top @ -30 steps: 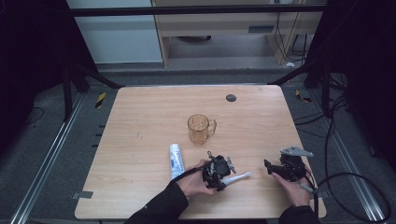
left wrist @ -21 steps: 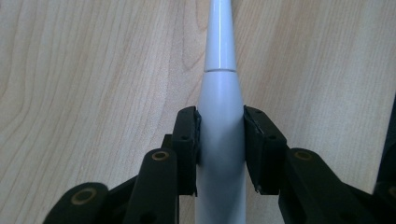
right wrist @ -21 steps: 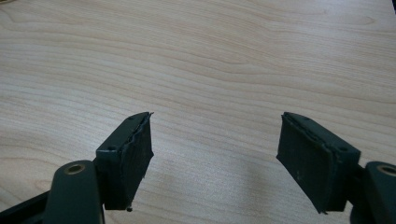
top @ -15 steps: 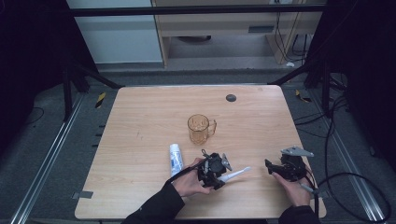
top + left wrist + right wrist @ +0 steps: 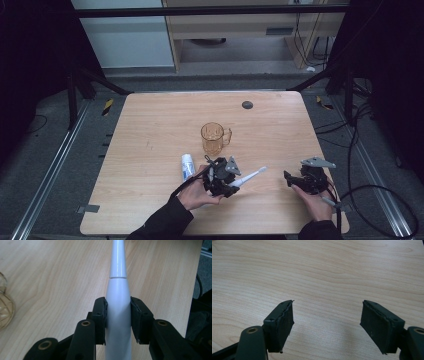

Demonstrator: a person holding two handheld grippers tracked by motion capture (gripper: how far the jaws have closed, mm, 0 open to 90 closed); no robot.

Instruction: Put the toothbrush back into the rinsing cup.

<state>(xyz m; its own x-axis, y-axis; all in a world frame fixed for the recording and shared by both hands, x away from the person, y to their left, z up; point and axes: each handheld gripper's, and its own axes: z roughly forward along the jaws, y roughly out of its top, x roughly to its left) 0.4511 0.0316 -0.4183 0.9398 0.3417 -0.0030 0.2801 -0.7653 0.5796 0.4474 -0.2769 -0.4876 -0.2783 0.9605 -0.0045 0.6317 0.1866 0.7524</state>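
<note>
Left gripper view has the white electric toothbrush [image 5: 118, 310] running straight up between the two black jaws, its thick handle clamped by both pads [image 5: 101, 315] while the slim neck reaches out over the wooden table [image 5: 50, 277]. High view: the left gripper [image 5: 231, 180] holds the brush above the near edge, head pointing right. An amber mug [image 5: 214, 137] stands just beyond; a white tube [image 5: 187, 166] lies beside it. The right gripper [image 5: 292, 179], well apart, has its jaws spread with nothing between.
</note>
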